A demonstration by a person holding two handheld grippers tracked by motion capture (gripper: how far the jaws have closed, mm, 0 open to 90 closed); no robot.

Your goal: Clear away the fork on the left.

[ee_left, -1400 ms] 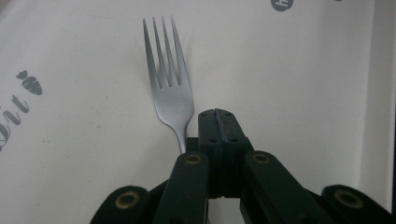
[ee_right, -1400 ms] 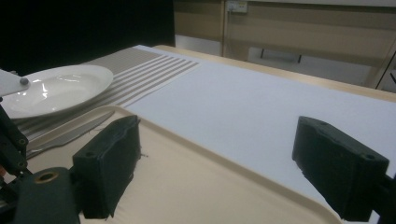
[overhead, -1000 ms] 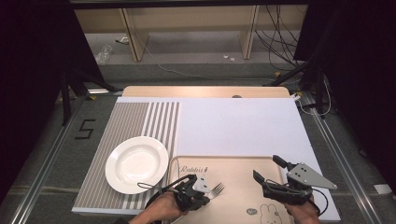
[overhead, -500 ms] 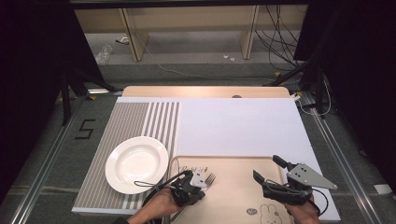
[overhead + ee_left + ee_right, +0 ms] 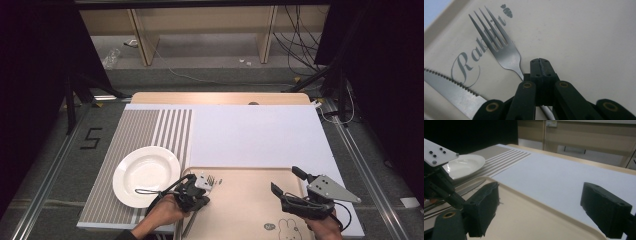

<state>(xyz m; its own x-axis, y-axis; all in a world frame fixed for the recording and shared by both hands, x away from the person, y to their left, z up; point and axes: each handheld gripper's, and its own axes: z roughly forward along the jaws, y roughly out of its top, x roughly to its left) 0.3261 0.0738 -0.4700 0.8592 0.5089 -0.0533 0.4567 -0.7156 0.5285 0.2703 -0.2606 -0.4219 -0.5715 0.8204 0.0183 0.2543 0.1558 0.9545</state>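
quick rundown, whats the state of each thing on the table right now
left tongs: shut on the fork handle
fork: gripped at the neck, tines out over the tray
knife: lying flat on the tray beside the fork, serrated edge showing
right tongs: open, nothing between them, over the tray
plate: upright, empty, on the striped mat
tray: flat on the table

White plate (image 5: 146, 176), grey-striped mat (image 5: 145, 134), beige tray (image 5: 250, 200) w/ grey rabbit print, silver fork (image 5: 499, 47).
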